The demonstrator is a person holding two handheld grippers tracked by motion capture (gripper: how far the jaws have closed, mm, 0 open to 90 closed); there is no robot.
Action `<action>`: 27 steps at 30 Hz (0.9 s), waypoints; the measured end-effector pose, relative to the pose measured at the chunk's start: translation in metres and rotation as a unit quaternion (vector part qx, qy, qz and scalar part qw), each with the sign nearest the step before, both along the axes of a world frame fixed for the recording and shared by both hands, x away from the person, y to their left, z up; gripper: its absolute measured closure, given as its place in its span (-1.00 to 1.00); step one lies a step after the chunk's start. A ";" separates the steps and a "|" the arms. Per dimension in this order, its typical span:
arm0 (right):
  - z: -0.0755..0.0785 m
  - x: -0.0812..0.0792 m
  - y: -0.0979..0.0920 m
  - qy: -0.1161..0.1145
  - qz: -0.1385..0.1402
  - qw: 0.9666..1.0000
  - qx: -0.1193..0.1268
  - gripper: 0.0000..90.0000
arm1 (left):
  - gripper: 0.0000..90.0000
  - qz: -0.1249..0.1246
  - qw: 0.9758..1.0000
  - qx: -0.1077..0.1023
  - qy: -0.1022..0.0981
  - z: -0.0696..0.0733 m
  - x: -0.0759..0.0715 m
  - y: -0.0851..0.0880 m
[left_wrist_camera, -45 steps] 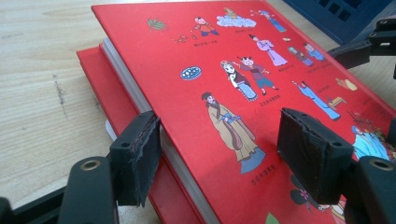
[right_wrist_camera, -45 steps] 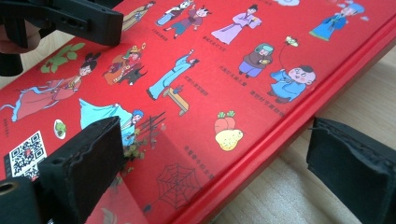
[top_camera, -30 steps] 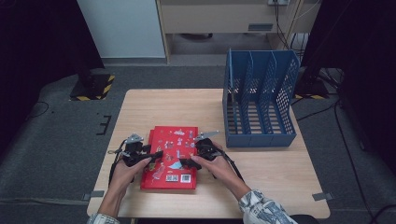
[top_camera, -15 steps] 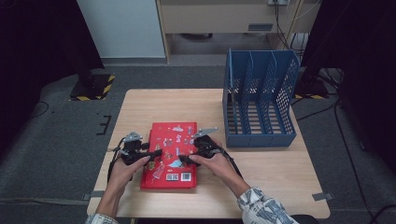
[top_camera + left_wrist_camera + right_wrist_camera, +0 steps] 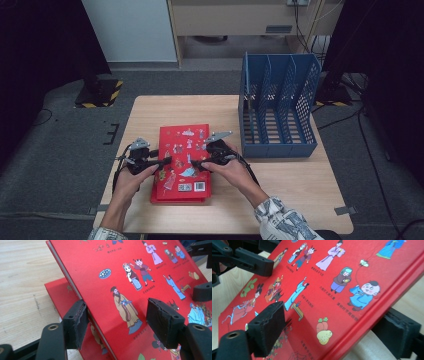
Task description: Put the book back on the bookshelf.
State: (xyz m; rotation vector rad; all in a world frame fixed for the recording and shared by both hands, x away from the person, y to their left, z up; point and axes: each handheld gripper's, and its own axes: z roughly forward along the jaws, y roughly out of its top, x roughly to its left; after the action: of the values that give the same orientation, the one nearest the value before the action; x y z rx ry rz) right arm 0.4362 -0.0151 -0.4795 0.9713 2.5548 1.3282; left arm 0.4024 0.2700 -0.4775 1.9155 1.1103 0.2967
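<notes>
A red picture book (image 5: 182,150) is raised at a tilt off a second red book (image 5: 175,197) that lies flat on the wooden table. My left gripper (image 5: 165,161) has the top book's left edge between its jaws. In the left gripper view one pad sits under that edge and the other on the cover (image 5: 140,270); these jaws have just been closing. My right gripper (image 5: 196,163) straddles the spine side. In the right gripper view its lower jaw bears the book (image 5: 332,290), and the upper pad hovers just over the cover while the jaws have been closing.
A blue slotted file rack (image 5: 280,105) stands upright at the table's right rear, its slots empty. Bare wood (image 5: 165,110) lies behind the books and to the right front. The table's front edge is close under the person's forearms.
The right side of the top book has come up with the right gripper. Both grippers stay at the book's edges, and the left hand has barely moved.
</notes>
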 end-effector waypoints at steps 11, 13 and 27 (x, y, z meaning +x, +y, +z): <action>0.024 0.007 0.001 -0.026 -0.011 1.000 -0.007 -0.47 | -0.09 0.004 1.000 0.018 -0.017 0.023 0.007 0.000; 0.028 0.008 0.000 -0.030 -0.014 0.999 -0.005 -0.43 | -0.07 0.007 1.000 0.018 -0.019 0.027 0.008 0.000; 0.056 0.012 0.005 -0.060 -0.020 0.998 -0.001 -0.21 | 0.09 0.021 0.999 0.026 -0.037 0.048 0.013 0.004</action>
State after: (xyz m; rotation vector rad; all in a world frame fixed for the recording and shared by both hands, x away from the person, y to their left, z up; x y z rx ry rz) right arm 0.4486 -0.0103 -0.4231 0.9081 2.4340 1.3315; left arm 0.4150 0.2739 -0.4294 1.9130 1.1033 0.4202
